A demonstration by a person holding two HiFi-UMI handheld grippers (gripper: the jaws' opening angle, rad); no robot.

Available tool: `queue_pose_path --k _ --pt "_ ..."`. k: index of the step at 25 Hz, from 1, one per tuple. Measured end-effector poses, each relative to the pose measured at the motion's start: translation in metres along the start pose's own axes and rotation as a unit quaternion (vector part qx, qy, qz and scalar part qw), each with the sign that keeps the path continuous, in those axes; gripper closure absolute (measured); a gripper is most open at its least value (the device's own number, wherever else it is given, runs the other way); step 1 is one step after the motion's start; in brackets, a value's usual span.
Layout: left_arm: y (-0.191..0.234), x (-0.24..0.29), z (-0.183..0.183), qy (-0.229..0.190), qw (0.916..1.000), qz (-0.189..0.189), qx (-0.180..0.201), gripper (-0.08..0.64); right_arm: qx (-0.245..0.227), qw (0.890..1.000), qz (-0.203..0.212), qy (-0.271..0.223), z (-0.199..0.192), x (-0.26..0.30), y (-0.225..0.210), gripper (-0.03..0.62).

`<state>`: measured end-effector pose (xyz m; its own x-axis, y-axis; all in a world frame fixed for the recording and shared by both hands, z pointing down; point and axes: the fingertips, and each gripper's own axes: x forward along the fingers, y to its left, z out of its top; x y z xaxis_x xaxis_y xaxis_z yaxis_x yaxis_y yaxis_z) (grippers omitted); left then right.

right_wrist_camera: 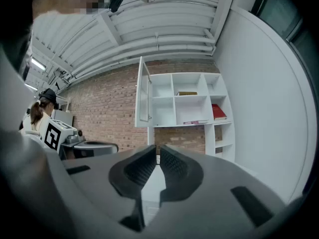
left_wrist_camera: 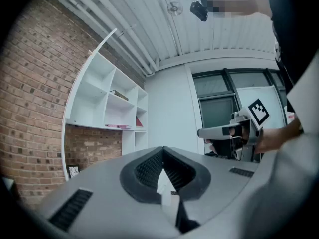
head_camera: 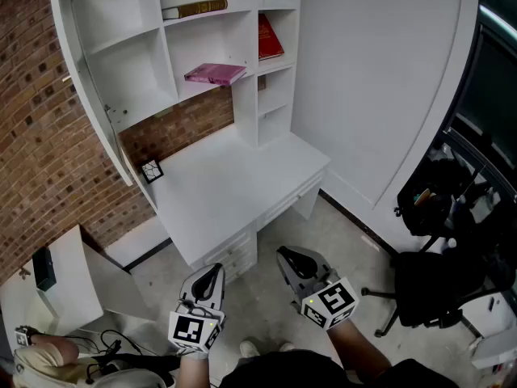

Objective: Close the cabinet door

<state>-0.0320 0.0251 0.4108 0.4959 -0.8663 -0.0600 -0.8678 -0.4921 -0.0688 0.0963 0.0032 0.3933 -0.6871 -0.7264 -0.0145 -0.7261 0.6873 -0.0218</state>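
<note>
Cabinet door (right_wrist_camera: 143, 91) upright, swung outward; left gripper (head_camera: 212, 275), right gripper (head_camera: 287, 257) jaws pressed together.

Top centre: brown book (head_camera: 195, 9) lies flat. Below it, pink book (head_camera: 215, 73) lies flat; red book (head_camera: 269, 37) leans just right of them. Brick wall (head_camera: 40, 136) fills the left side. White desk (head_camera: 234, 188) at centre, with a square marker card (head_camera: 152, 170) at its left edge. Black office chair (head_camera: 428, 289) at lower right.
</note>
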Motion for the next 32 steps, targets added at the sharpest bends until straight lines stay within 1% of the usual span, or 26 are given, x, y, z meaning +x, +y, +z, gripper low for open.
queue_pose_path --k 8,14,20,25,29,32 --pt "-0.019 -0.003 0.014 -0.003 0.9998 0.011 0.015 0.552 -0.016 1.0 0.012 -0.001 0.008 -0.021 -0.002 0.556" --pt "-0.036 0.002 0.014 0.004 0.9993 0.026 0.027 0.552 -0.004 1.0 0.018 -0.019 0.011 -0.038 -0.018 0.555" --pt "-0.049 0.013 0.019 0.007 0.9985 0.036 0.041 0.552 -0.011 0.999 0.028 -0.024 0.011 -0.044 -0.035 0.555" --pt "-0.057 0.023 0.02 0.009 0.9983 0.039 0.043 0.552 -0.015 0.999 0.033 -0.02 0.011 -0.048 -0.043 0.555" --pt "-0.058 0.026 0.019 0.01 0.9978 0.042 0.05 0.552 -0.005 0.999 0.032 -0.036 0.015 -0.05 -0.05 0.555" --pt "-0.046 0.027 0.017 0.014 0.9971 0.054 0.052 0.552 0.0 0.999 0.034 -0.041 0.016 -0.041 -0.053 0.555"
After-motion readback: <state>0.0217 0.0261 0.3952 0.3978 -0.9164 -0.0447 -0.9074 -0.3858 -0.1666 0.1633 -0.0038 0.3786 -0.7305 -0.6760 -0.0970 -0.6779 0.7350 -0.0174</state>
